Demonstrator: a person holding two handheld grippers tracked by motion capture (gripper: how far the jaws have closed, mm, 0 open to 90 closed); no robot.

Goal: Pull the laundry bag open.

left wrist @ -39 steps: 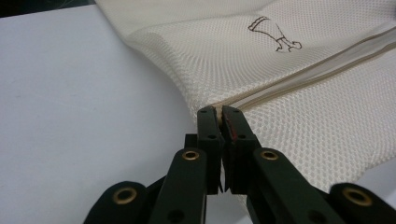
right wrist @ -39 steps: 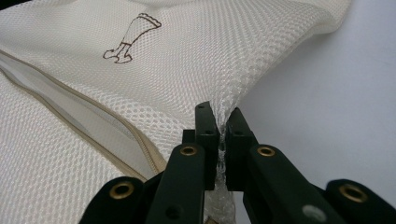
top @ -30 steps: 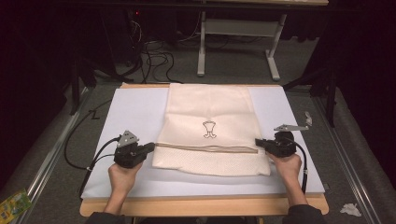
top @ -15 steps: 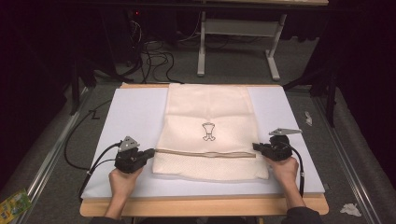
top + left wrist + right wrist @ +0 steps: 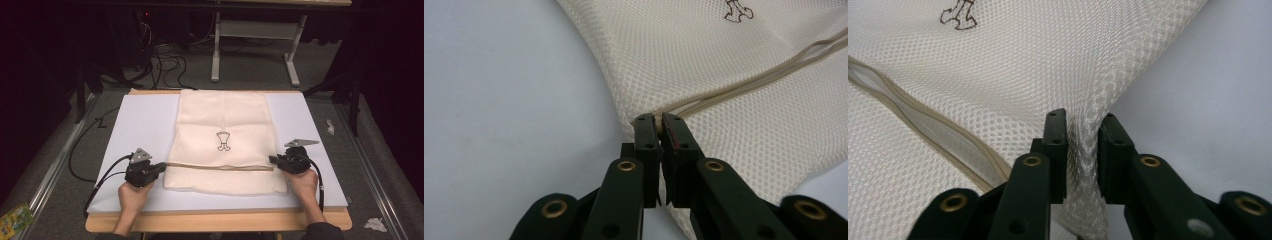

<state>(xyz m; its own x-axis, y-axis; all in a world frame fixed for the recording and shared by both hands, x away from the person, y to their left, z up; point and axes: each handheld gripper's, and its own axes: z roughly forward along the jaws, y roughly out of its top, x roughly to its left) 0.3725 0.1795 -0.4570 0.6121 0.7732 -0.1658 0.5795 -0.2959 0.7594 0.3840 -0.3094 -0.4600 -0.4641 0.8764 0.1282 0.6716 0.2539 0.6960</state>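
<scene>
A cream mesh bag [image 5: 225,120] with a small dark logo [image 5: 223,141] lies flat on a white board [image 5: 140,125], with a tan zipper band [image 5: 220,167] running across it near the front. My left gripper [image 5: 162,167] is at the bag's left edge; in the left gripper view its jaws [image 5: 659,122] are shut on that edge where the tan cords [image 5: 749,85] end. My right gripper [image 5: 271,160] is at the right edge. Its jaws [image 5: 1083,120] have just been opening, and a raised fold of mesh [image 5: 1083,150] stands loosely between them.
The board rests on a wooden table [image 5: 215,220] with bare white margins left and right of the bag. Black cables [image 5: 160,55] and a metal table frame [image 5: 250,45] are on the floor behind. A green packet [image 5: 15,220] and crumpled paper [image 5: 375,224] lie beside the table.
The zipper band and both grippers have come a little toward the near edge of the board, and the bag's front part now lies flatter.
</scene>
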